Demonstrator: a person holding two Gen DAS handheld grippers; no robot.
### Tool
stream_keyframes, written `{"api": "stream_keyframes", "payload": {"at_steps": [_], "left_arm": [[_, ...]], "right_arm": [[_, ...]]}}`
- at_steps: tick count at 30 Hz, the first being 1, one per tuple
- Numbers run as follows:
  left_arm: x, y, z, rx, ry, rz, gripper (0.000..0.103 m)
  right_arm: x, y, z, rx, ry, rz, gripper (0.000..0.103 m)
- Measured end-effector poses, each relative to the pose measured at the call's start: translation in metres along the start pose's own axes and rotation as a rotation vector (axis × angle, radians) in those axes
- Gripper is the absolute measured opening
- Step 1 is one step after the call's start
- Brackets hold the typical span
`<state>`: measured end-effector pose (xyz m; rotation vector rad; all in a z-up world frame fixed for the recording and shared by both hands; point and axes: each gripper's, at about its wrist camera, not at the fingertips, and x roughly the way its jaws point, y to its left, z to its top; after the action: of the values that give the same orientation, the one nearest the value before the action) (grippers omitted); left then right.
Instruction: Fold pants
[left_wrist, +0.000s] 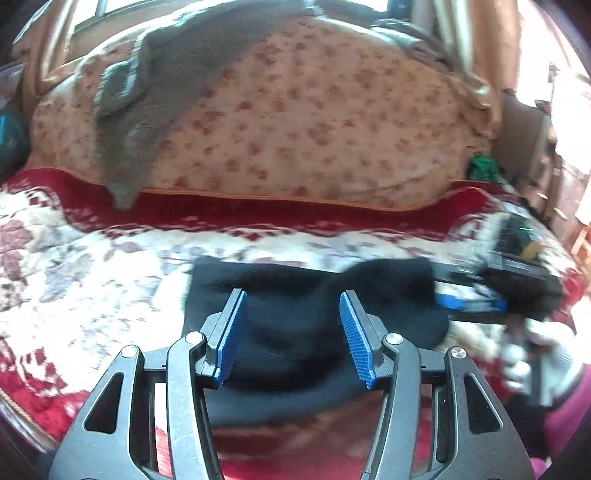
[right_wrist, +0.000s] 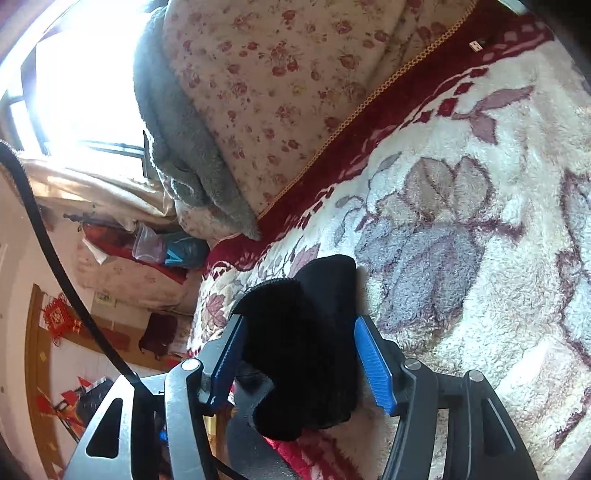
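Two grippers over one bed, both with jaws released. Black pants (left_wrist: 295, 317) folded into a thick, soft rectangular bundle of matte knit fabric, lying on a plush fleece blanket (left_wrist: 92, 288) printed cream with mauve leaves and a deep red border.

Left gripper (left_wrist: 293, 334): grey metal linkage arms, blue ribbed pads (left_wrist: 232, 336) standing apart, not pressing on anything. Pants directly ahead of and below the jaws, spanning the gap and running out past both pads; one fold humped beyond the right-hand pad.

Right gripper (right_wrist: 299, 354): same blue ribbed pads (right_wrist: 373, 365), spread. Rounded fuzzy end of the pants (right_wrist: 306, 343) between the jaws; clear gap at the right-hand pad; contact at the left-hand pad not determinable, fabric lying just beside it.

Seen only from the left wrist: right gripper (left_wrist: 476, 299) at the far right, blurred, at the pants' right end, with a white-gloved hand (left_wrist: 532, 354) behind it; full width of a floral quilt (left_wrist: 314, 122) heaped beyond the jaws, pale with small rose sprigs, a grey towelling cloth (left_wrist: 155, 92) draped over its left side.

Seen only from the right wrist: bright window (right_wrist: 74, 81) and beige curtain (right_wrist: 85, 181) to the left of the jaws, black cable (right_wrist: 55, 251) curving down, red knot ornament (right_wrist: 55, 317) on the wall, coarse pile of the blanket (right_wrist: 461, 258) in close detail to the right of the jaws.
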<state>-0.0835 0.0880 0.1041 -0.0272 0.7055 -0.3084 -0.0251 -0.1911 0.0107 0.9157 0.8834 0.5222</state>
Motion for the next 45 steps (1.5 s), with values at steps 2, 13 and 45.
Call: {"api": "stream_keyframes", "payload": {"at_steps": [2,13,45], "left_arm": [[0.013,0.016,0.006,-0.031,0.035,0.007,0.052],[0.063,0.041,0.015,-0.053,0.133,0.085,0.052],[0.092,0.070,0.005,-0.284,0.103,0.287,0.058]], "right_arm": [[0.002,0.009,0.001,-0.040,-0.003,-0.007,0.059],[-0.007,0.017,0.010,-0.083,-0.035,0.022,0.077],[0.039,0.025,0.013,-0.366,-0.022,-0.276,0.021]]}}
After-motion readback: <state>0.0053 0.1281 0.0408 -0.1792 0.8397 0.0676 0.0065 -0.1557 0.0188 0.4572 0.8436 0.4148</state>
